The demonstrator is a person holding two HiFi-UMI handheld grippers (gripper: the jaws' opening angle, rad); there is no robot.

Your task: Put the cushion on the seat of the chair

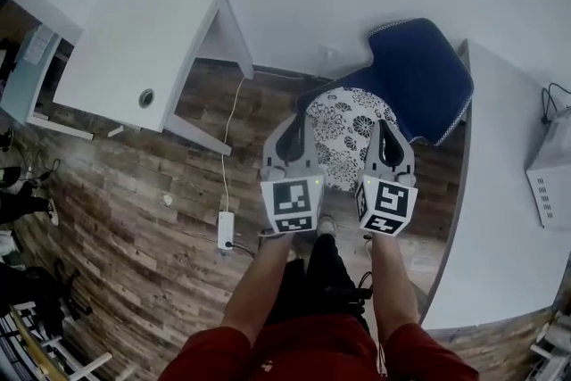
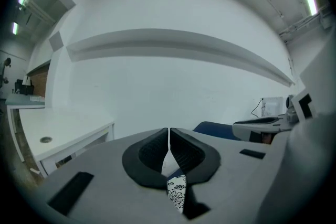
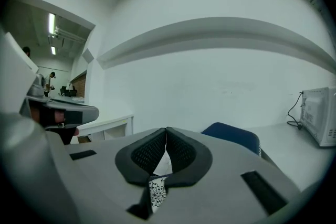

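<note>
Cushion (image 1: 346, 131), white with a black flower print, hangs between the two claws in front of the blue chair (image 1: 430, 78) and covers most of the seat in the head view; from above it cannot be told whether it touches the seat. The left claw (image 1: 295, 128) is clamped tight on the cushion's left edge and the right claw (image 1: 386, 135) on its right edge. In each claw's own view the black pads press together and only a thin strip of printed fabric shows below them, the rest of the cushion being cut off. Only a sliver of dark seat shows at the cushion's upper left, and the chair's legs are hidden. The backrest stands just beside the edge of the right tabletop (image 1: 500, 192), which carries a white microwave (image 1: 549, 167) cut by the frame edge. The left tabletop (image 1: 134, 49) stands well apart, with open wooden floor (image 1: 152, 219) between it and the chair, where a power strip (image 1: 226, 230) and its cord lie near the person's feet
</note>
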